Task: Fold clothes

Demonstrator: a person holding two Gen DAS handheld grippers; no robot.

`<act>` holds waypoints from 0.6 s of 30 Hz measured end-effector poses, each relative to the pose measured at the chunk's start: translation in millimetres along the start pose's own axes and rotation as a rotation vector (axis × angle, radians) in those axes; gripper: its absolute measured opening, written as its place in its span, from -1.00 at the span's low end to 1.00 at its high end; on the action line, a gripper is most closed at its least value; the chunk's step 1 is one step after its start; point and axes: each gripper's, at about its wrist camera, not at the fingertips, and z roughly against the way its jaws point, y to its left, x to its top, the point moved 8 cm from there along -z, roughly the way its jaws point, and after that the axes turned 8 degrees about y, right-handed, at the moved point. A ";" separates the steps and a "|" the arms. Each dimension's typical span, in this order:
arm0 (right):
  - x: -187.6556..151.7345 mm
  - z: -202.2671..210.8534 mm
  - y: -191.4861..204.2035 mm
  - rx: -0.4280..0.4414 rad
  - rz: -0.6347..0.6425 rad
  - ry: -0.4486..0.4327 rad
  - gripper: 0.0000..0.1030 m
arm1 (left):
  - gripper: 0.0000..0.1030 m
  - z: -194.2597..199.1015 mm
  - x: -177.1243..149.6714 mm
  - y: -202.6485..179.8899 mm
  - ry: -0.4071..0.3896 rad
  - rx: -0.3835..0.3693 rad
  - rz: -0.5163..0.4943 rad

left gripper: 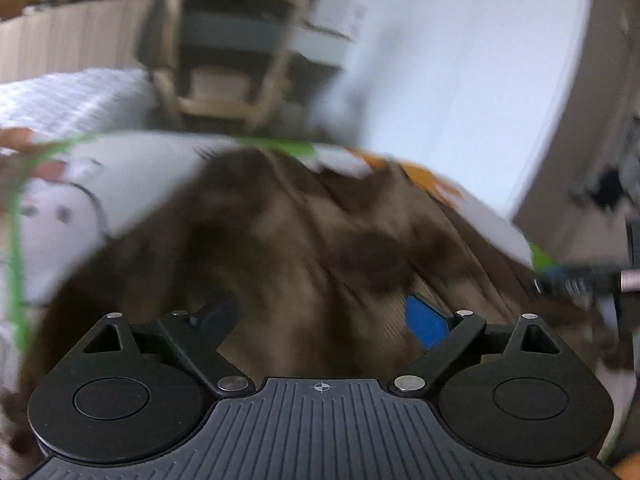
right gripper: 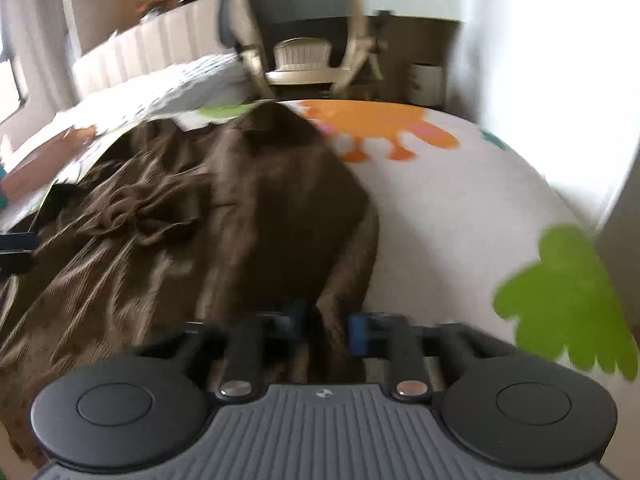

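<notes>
The crumpled brown ribbed knit garment (right gripper: 224,216) lies heaped on the white play mat with orange and green cartoon shapes (right gripper: 460,208). The right gripper (right gripper: 326,330) has its jaws pinched together on the garment's near right edge. The left gripper (left gripper: 324,312) hangs over the cloth with jaws spread wide, nothing between them, though blur makes that view soft. The fabric looks limp and light, likely to sag; hems and corners are the places to take hold.
</notes>
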 end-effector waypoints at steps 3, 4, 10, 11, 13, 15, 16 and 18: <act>12.1 -1.0 9.7 -0.084 0.131 0.001 -0.90 | 0.84 -14.1 -13.6 -4.0 0.032 -0.002 -0.005; 18.1 -0.2 8.8 -0.112 0.164 -0.005 -0.91 | 0.85 -16.6 -17.1 -3.5 0.037 -0.004 0.001; 83.2 8.3 -33.8 -0.455 0.339 -0.147 -0.92 | 0.87 -16.7 -26.9 1.5 0.033 -0.023 0.009; 97.7 9.7 -44.2 -0.523 0.358 -0.179 -0.92 | 0.88 -17.4 -26.4 1.3 0.037 -0.019 0.001; 126.4 7.1 -66.5 -0.597 0.341 -0.218 -0.92 | 0.89 -18.9 -26.7 -2.2 0.047 -0.006 -0.023; 146.6 -2.7 -88.1 -0.635 0.307 -0.221 -0.92 | 0.91 -19.3 -28.4 -5.3 0.060 0.005 -0.050; 148.5 -14.4 -98.3 -0.631 0.282 -0.190 -0.92 | 0.91 -18.9 -29.9 -6.6 0.068 0.011 -0.065; 152.2 -37.6 -118.5 -0.623 0.234 -0.129 -0.90 | 0.92 -16.4 -34.2 -9.1 0.084 0.026 -0.099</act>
